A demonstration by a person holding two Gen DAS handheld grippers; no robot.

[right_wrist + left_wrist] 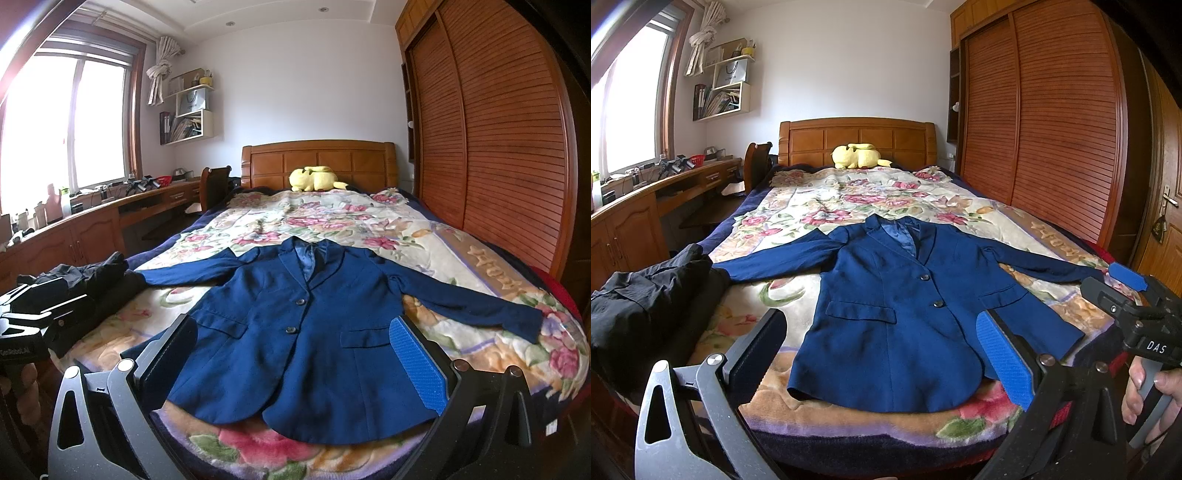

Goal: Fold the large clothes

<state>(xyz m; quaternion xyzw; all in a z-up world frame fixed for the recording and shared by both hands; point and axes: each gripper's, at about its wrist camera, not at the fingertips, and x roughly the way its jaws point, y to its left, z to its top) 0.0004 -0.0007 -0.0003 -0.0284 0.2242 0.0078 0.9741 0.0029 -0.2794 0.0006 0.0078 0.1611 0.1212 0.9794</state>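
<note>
Both pairs of fingers stand wide apart and hold nothing. The left gripper [886, 365] hovers over the near hem of the jacket [905, 314]; the right gripper [299, 373] hangs above the same hem, a hand [1145, 391] on its handle. The jacket lies flat, buttoned, face up on the bed [369, 229], sleeves spread to either side. Black clothes [646, 299] are heaped by the jacket's left sleeve. A yellow plush [316, 179] sits well beyond the jacket's collar, at the headboard.
</note>
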